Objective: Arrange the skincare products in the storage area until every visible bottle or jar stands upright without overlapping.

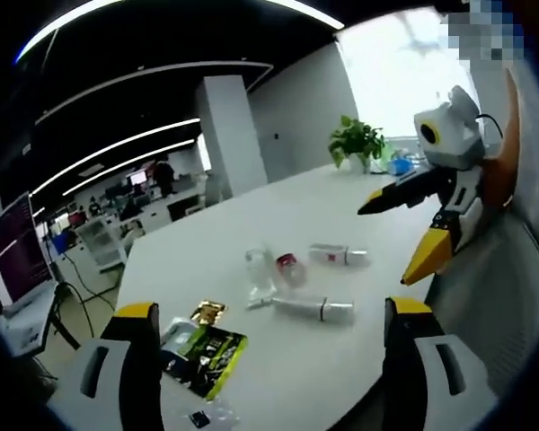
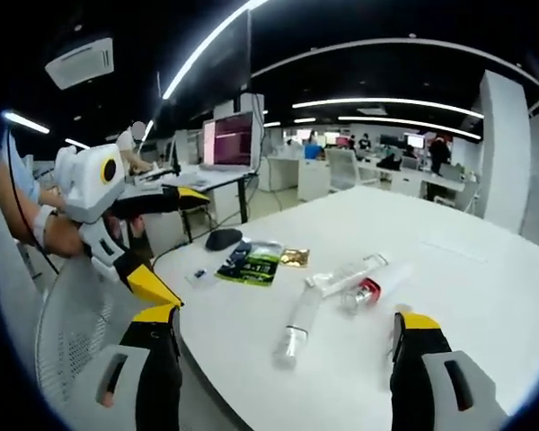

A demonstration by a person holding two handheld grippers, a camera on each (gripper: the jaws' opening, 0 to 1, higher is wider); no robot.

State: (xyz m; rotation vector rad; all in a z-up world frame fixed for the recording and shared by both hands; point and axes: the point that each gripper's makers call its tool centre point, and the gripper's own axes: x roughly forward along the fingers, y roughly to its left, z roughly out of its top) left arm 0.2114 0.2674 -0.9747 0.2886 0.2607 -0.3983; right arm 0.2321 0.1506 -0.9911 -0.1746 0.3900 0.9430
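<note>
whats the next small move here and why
Probably lower the open right tongs onto the nearest clear plastic bottle, since it lies flat on the white table beside the red-capped tube, and neither tongs hold anything yet. The left tongs hover open too.
</note>
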